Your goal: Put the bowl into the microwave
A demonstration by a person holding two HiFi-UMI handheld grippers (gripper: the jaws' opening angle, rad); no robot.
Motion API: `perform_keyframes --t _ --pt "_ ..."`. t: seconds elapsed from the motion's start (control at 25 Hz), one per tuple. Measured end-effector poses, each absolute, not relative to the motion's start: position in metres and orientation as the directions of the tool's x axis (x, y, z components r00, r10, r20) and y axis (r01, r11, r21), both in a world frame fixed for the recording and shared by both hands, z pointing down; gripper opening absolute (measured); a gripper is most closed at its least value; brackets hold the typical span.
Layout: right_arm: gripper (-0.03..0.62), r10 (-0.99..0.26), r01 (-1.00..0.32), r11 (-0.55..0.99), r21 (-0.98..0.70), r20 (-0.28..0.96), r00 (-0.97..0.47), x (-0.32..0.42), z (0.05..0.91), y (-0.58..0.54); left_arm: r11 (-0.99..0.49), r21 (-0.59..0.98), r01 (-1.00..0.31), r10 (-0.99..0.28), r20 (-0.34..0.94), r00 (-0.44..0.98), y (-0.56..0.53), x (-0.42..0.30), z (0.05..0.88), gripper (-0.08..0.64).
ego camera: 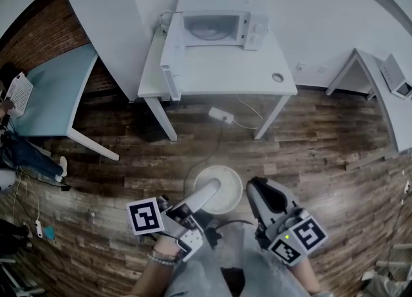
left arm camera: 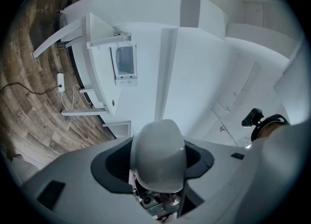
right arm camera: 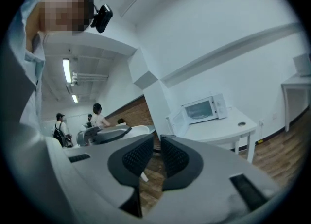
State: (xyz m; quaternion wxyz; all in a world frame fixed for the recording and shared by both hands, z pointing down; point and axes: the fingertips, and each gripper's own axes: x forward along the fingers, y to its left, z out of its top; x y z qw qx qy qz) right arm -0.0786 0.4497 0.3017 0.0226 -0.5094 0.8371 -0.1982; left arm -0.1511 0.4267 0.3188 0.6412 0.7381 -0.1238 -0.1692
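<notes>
My left gripper [ego camera: 214, 191] is shut on a white bowl [ego camera: 228, 192], held on its side above the wooden floor. In the left gripper view the bowl [left arm camera: 158, 164] fills the space between the jaws of the left gripper [left arm camera: 158, 143], its rounded bottom towards the camera. The white microwave [ego camera: 215, 28] stands on a white table [ego camera: 219, 73] ahead with its door [ego camera: 170, 38] swung open to the left. It also shows in both gripper views, microwave [left arm camera: 125, 62] and microwave [right arm camera: 201, 109]. My right gripper [ego camera: 256, 185] hangs beside the bowl; in its own view the right gripper [right arm camera: 156, 143] has a narrow slit between its jaws and holds nothing.
A power strip [ego camera: 221, 115] and its cable lie on the floor under the white table. A pale blue table [ego camera: 51, 89] stands at the left, another white desk [ego camera: 386, 102] at the right. Several people [right arm camera: 99, 116] stand far off in the right gripper view.
</notes>
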Motion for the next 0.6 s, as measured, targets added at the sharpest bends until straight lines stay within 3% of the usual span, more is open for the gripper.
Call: perform_keyframes --t 0.04,0.16,0.28,0.6 --pt "0.071 -0.849 -0.812 0.417 -0.408 0.144 -0.509 -0.084 0.302 0.451 -0.145 0.989 0.036 -0.401 -0.092 0.912 0.426 -0.153 0.319 0.232" --pt "0.138 -0.811 -0.701 0.465 -0.541 0.057 -0.582 -0.092 0.296 0.454 -0.141 0.989 0.048 -0.406 -0.102 0.908 0.421 -0.158 0.318 0.232" --pt "0.191 -0.779 -0.658 0.498 -0.565 0.042 -0.626 -0.098 0.298 0.454 -0.141 0.988 0.058 -0.408 -0.111 0.906 0.416 -0.16 0.317 0.232" --pt "0.207 -0.735 -0.576 0.52 -0.631 0.014 -0.678 -0.102 0.304 0.433 -0.142 0.988 0.068 -0.41 -0.121 0.904 0.4 -0.148 0.317 0.232"
